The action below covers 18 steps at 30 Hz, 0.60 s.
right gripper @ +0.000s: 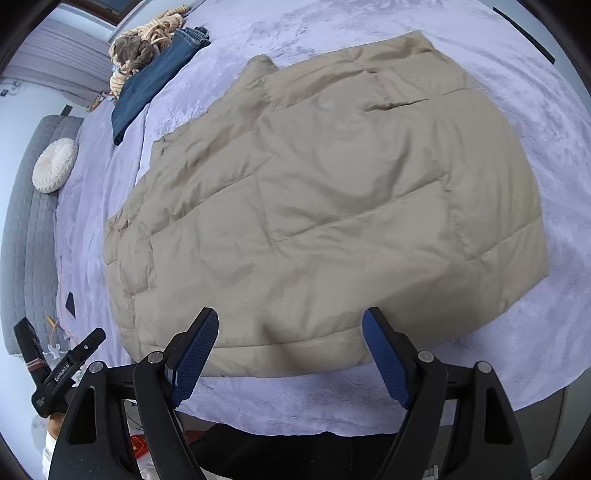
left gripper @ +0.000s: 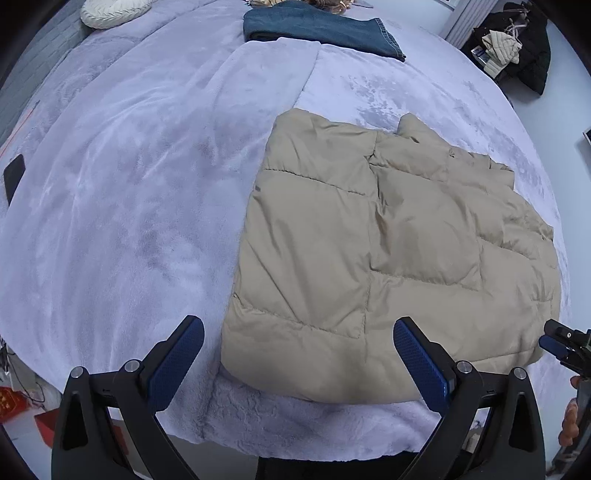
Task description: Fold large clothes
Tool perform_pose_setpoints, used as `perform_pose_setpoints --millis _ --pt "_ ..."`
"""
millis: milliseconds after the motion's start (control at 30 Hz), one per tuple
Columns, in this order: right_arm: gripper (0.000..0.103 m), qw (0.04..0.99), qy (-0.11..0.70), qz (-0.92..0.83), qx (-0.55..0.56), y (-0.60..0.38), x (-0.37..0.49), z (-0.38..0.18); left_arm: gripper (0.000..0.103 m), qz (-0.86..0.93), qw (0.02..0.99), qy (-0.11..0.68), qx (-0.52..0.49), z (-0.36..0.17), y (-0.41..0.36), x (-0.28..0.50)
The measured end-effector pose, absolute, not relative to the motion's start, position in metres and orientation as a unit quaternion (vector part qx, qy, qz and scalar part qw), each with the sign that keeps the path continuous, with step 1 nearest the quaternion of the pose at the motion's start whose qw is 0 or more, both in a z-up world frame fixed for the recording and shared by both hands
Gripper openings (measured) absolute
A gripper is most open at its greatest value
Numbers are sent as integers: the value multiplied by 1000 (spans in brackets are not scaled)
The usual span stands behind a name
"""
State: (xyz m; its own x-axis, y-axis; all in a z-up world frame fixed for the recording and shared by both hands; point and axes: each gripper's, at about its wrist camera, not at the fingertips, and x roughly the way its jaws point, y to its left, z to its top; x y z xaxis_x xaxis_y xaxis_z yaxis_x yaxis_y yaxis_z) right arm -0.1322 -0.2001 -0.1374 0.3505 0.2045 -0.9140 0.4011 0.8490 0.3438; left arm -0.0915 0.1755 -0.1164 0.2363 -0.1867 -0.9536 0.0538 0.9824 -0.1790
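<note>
Surroundings first: a lavender plush blanket [left gripper: 129, 206] covers the bed. Folded blue jeans [left gripper: 317, 29] lie at the far end, w/ a cream round cushion [left gripper: 114, 13] near the grey quilted headboard [right gripper: 26, 229]. A dark flat phone-like item [left gripper: 13, 177] sits at the blanket's left edge. Nothing lies between either gripper and the garment.

Task item: a beige puffer jacket [left gripper: 388, 251] lies flat on the blanket near the front edge of the bed, quilted seams visible, mostly smooth w/ some bunching along its right side in the left wrist view.

Left gripper [left gripper: 299, 362]: fingers spread wide, holding nothing, poised just over the jacket's near hem; its left finger is over bare blanket. Right gripper [right gripper: 290, 354]: also wide open & empty, at the near hem.

View diffs: left wrist view alone shows a pile of dark clothes [left gripper: 517, 44] on the floor, top right. Right wrist view alone shows a slit pocket [right gripper: 395, 105] on the jacket and tan/brown bundled fabric [right gripper: 147, 40] beyond the jeans.
</note>
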Motion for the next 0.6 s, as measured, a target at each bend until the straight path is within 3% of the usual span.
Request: perform_pose_setpoints --millis 600 --pt "85 768 587 -59 251 -128 -79 -152 103 -123 759 637 -62 -152 193 -54"
